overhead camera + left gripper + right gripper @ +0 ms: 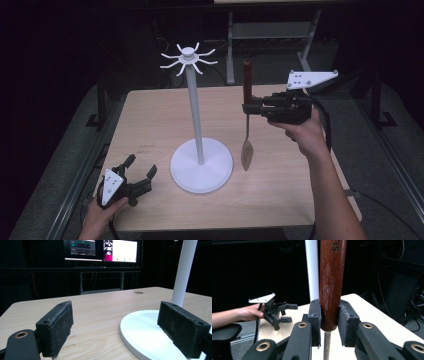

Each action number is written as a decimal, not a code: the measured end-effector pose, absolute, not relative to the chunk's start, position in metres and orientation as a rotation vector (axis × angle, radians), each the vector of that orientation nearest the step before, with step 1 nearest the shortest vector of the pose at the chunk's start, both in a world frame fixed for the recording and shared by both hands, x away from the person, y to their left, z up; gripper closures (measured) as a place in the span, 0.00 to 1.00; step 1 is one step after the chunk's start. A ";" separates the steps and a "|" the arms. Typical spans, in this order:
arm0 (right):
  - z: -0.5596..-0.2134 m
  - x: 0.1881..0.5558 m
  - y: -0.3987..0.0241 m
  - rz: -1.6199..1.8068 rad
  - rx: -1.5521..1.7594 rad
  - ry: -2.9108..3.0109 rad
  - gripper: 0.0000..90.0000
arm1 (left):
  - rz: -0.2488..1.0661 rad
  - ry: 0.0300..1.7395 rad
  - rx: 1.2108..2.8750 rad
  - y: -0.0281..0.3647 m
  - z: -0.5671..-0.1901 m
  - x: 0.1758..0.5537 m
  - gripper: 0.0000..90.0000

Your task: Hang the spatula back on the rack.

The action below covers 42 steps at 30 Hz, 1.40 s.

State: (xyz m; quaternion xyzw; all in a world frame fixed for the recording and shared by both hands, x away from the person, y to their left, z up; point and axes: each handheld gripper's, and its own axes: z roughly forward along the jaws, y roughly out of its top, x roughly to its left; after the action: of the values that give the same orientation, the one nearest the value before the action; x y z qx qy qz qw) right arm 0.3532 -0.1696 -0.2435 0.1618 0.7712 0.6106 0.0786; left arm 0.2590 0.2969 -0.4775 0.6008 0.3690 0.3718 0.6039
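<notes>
Left gripper point(142, 176) low at the tabletop's point(150, 120) near-left corner, jaws wide apart, nothing between them, just beside the white stand's point(201, 165) round base. Stand upright mid-tabletop, hook ring on top. Right gripper point(247, 108) held level above the tabletop right of the pole, jaws clamped on the spoon's point(247, 150) dark wooden handle; spoon hangs vertical, bowl down, next to the base.

one spoon point(247, 120), one white hook stand point(198, 125), one table point(150, 120), two grippers, two monitors point(102, 250).
</notes>
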 end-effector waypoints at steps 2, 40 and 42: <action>-0.239 0.353 -0.164 1.836 0.462 2.311 0.82 | 0.860 0.854 1.390 0.297 -0.478 0.259 0.14; -0.224 0.368 -0.098 1.741 0.393 2.358 0.81 | 0.859 0.849 1.397 0.297 -0.477 0.259 0.14; -0.224 0.369 -0.097 1.735 0.396 2.359 0.81 | 0.860 0.848 1.400 0.297 -0.477 0.259 0.14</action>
State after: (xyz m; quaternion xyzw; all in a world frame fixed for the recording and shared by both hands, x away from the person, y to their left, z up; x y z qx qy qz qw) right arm 0.3690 -0.0974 -0.2243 0.1335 0.7948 0.5847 0.0933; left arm 0.2590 0.2970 -0.4774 0.6043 0.3662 0.3715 0.6022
